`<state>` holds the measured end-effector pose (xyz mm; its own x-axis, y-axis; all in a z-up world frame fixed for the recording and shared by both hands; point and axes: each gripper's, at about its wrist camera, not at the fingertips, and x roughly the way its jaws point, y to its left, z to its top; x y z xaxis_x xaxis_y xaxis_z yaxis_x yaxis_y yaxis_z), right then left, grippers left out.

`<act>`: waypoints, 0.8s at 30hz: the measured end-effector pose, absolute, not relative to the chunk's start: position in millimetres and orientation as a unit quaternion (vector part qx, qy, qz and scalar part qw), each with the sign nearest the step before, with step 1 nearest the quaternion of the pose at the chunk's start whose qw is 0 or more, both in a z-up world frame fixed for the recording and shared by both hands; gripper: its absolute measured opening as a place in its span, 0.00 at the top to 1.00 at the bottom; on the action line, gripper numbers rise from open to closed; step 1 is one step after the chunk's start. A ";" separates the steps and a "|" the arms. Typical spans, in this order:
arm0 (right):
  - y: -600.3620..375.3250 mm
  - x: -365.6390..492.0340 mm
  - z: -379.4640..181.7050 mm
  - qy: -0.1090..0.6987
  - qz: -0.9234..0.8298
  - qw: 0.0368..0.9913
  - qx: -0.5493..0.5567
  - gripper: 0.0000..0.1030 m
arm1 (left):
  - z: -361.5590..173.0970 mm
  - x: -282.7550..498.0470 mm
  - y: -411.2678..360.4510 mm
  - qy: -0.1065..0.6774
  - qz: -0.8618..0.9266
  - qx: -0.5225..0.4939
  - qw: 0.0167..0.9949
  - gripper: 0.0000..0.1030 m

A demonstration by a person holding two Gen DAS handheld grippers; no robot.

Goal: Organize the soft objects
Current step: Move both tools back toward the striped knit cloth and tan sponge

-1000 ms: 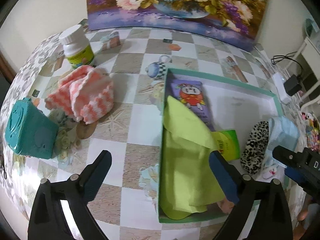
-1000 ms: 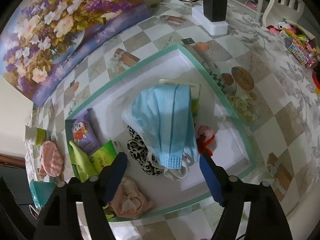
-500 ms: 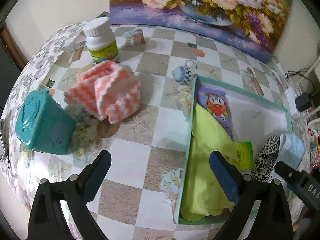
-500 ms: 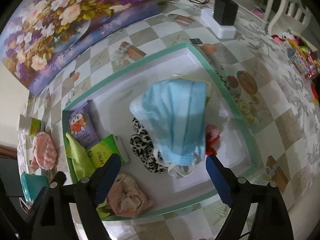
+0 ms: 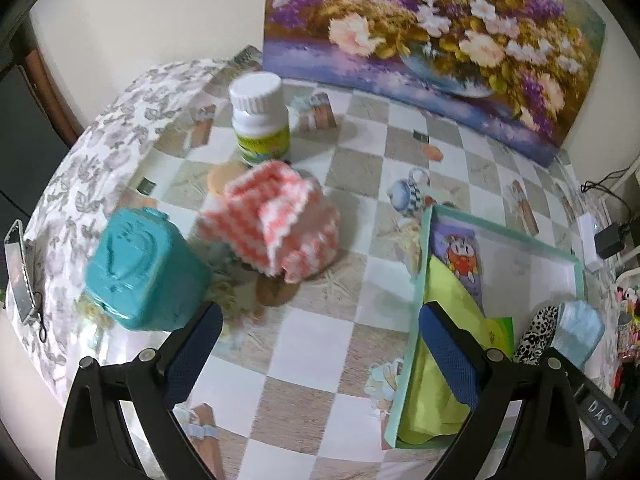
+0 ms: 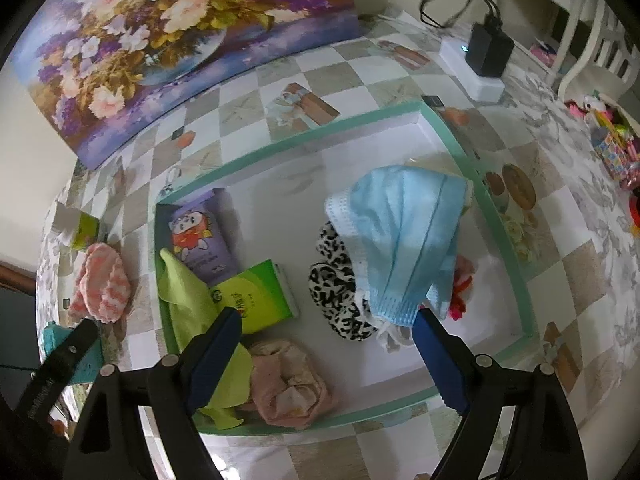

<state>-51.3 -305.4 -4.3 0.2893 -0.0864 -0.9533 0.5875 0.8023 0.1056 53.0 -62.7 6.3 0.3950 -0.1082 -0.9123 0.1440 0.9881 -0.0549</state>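
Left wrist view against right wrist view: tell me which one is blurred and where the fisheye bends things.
Left wrist view: motion blur smears the teal box and the pink knitted cloth. Right wrist view: sharper, the blue face mask reads crisp; the tray rim bows and the painting curves near the edge.

Left tongs (image 5: 318, 354) and right tongs (image 6: 326, 354) both spread wide, blue-padded fingers (image 5: 448, 356) empty.
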 end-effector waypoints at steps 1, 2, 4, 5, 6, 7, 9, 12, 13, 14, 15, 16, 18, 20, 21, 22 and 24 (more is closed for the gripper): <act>-301.6 -49.9 -2.7 0.554 -0.216 0.773 0.221 0.14 | 9.8 54.1 -59.2 0.542 -0.073 0.016 0.837 0.04; -296.2 -47.7 -0.8 0.553 -0.211 0.777 0.214 0.14 | 12.7 55.1 -55.2 0.540 -0.071 0.014 0.838 0.04; -287.7 -45.1 1.4 0.553 -0.202 0.782 0.203 0.14 | 18.1 57.7 -44.9 0.538 -0.065 0.009 0.841 0.04; -281.6 -42.7 2.5 0.553 -0.195 0.786 0.196 0.14 | 21.3 59.3 -38.9 0.536 -0.061 0.006 0.842 0.04; -274.8 -40.2 3.4 0.553 -0.185 0.790 0.189 0.14 | 24.1 60.6 -33.8 0.533 -0.059 0.003 0.844 0.04; -271.4 -38.9 3.7 0.554 -0.180 0.792 0.185 0.14 | 27.8 62.0 -26.7 0.529 -0.054 0.000 0.847 0.04; -259.6 -35.1 5.2 0.553 -0.164 0.798 0.175 0.14 | 34.3 64.5 -14.2 0.522 -0.044 -0.007 0.852 0.04; -246.2 -31.1 6.8 0.550 -0.146 0.805 0.167 0.14 | 41.7 68.7 5.4 0.513 -0.032 -0.024 0.858 0.04; -243.3 -30.5 7.2 0.548 -0.141 0.807 0.167 0.14 | 42.8 70.7 12.3 0.513 -0.029 -0.033 0.857 0.04; -240.6 -29.9 7.8 0.547 -0.138 0.809 0.166 0.14 | 43.1 72.3 17.7 0.513 -0.027 -0.040 0.857 0.04; -238.4 -29.3 8.5 0.545 -0.135 0.811 0.165 0.14 | 42.4 74.5 24.6 0.516 -0.023 -0.050 0.855 0.04; -237.0 -29.0 9.5 0.543 -0.133 0.812 0.166 0.14 | 41.8 75.5 28.1 0.517 -0.021 -0.055 0.854 0.04; -236.1 -28.9 10.1 0.539 -0.135 0.814 0.169 0.14 | 40.3 77.5 34.9 0.521 -0.016 -0.065 0.851 0.04; -237.0 -28.4 10.6 0.534 -0.136 0.816 0.176 0.14 | 39.9 79.3 39.7 0.522 -0.014 -0.072 0.850 0.04; -237.0 -28.0 10.6 0.532 -0.136 0.817 0.179 0.14 | 39.9 79.9 40.6 0.522 -0.014 -0.074 0.850 0.04; -237.1 -27.6 10.4 0.531 -0.135 0.817 0.181 0.14 | 40.0 81.1 41.7 0.522 -0.013 -0.075 0.850 0.04; -234.8 -25.3 8.4 0.531 -0.132 0.817 0.183 0.14 | 39.9 83.4 43.2 0.522 -0.014 -0.077 0.849 0.04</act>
